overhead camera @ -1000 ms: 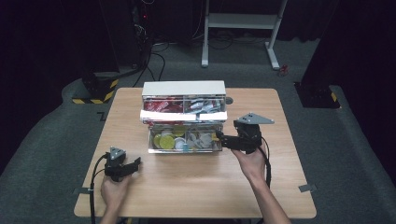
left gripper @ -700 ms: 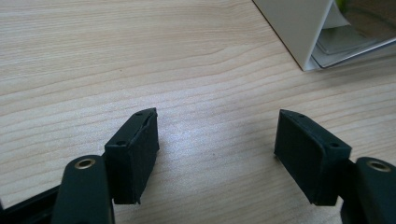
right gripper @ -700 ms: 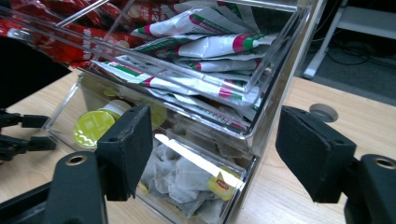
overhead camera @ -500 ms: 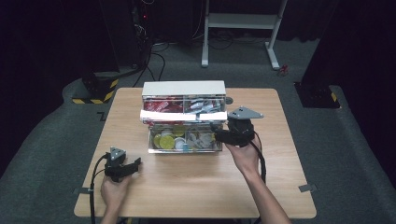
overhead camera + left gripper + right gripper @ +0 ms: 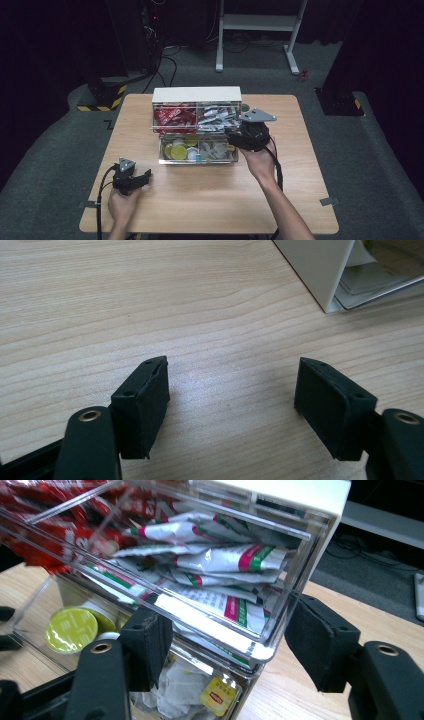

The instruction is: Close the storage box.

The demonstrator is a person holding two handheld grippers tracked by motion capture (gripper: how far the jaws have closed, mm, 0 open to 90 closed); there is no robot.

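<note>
A white box with two clear drawers is sitting near the back of the table. The top drawer is sticking out a little. It is holding red packets on the left side and white packets with red and green marks on the right side. The bottom drawer is sticking out farther toward the person. It is holding round green and yellow pods on the left and tea bags on the right.
</note>
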